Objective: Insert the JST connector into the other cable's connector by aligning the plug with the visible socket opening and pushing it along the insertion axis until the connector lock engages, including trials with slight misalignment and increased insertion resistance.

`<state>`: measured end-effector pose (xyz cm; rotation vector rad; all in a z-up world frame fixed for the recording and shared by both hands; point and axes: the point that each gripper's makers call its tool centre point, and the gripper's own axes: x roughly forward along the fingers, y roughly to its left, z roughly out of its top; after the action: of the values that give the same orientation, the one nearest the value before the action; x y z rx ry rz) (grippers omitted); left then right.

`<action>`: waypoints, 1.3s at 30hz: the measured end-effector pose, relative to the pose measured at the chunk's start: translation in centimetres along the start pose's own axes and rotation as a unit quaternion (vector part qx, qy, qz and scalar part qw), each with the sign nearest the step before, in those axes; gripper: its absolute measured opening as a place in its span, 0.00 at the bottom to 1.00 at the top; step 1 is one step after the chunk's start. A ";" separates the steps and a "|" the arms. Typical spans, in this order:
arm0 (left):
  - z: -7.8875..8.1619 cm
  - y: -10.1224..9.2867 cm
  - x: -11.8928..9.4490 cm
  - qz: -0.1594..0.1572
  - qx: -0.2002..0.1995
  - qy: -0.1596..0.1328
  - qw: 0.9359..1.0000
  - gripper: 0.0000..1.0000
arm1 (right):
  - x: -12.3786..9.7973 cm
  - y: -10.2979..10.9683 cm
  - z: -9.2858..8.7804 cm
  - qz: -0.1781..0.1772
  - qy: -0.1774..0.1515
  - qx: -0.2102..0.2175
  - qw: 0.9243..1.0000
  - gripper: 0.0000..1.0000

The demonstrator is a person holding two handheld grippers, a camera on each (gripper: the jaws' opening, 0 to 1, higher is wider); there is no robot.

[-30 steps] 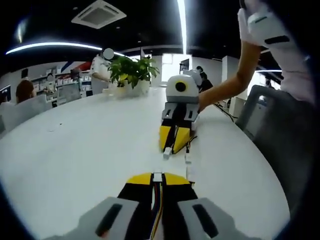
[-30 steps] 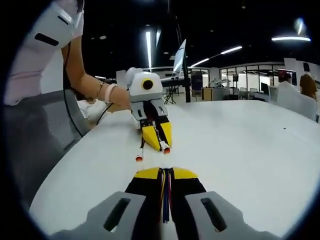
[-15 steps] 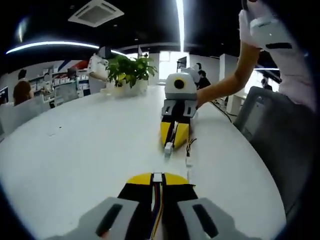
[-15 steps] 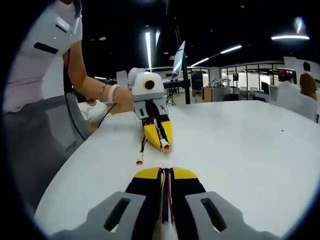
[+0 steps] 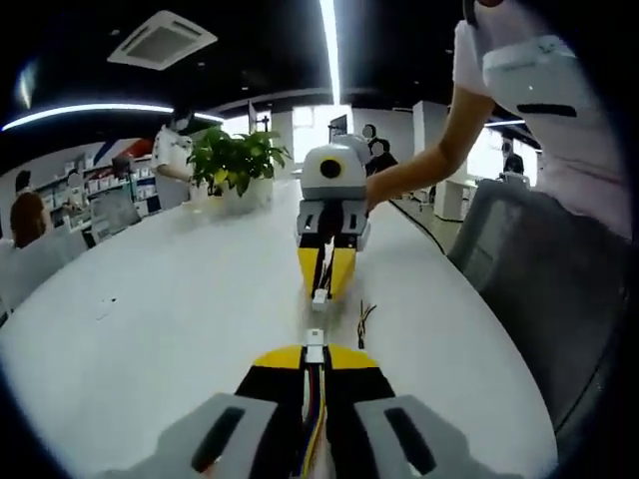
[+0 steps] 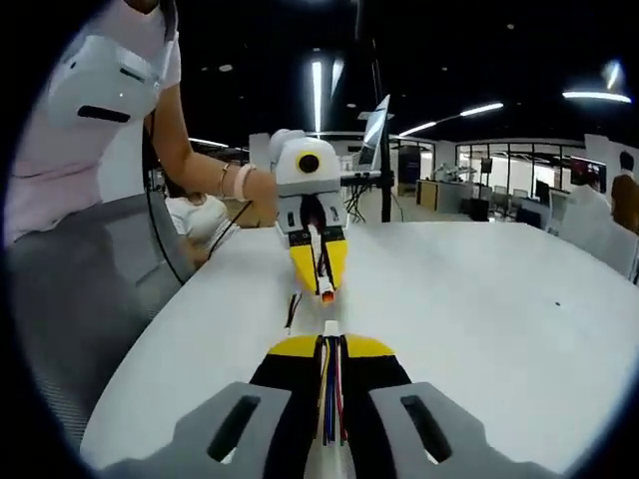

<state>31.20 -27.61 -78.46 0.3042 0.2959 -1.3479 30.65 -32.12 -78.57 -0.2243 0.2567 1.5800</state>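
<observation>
Left gripper view: each hand-held gripper (image 5: 311,361) clamps its cable, plug (image 5: 315,352) facing socket (image 5: 319,296) aligned but unmated above the surface (image 5: 180,299).

The table (image 5: 150,339) is a smooth white surface with a soft satin sheen. Both grippers look like plastic: the left gripper (image 5: 314,357) has matt black and yellow jaws on pale grey moulded fingers, and the right gripper (image 6: 331,345) looks the same. The small connector (image 5: 315,351) is white plastic, its cable (image 5: 312,419) thin plastic-sheathed wires (several colours). The person's sleeve (image 5: 539,90) is matt pale cloth.
</observation>
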 end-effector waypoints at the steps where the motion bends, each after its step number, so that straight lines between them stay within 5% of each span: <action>1: 0.1 0.0 0.0 -0.001 0.001 -0.001 1.000 0.00 | -0.1 0.0 0.3 0.001 -0.002 -0.001 1.000 0.04; 21: 2.0 -0.5 -0.4 -0.020 -0.027 -0.017 0.999 0.00 | 0.8 0.6 3.3 0.024 -0.029 -0.040 0.998 0.04; 39: 2.0 -1.1 -0.2 -0.029 -0.033 -0.014 0.999 0.00 | 1.8 1.2 2.8 0.037 -0.023 -0.048 0.998 0.03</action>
<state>30.14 -28.41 -76.54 0.2229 0.3278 -1.3954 29.50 -29.57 -76.38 -0.2561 0.1552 1.6711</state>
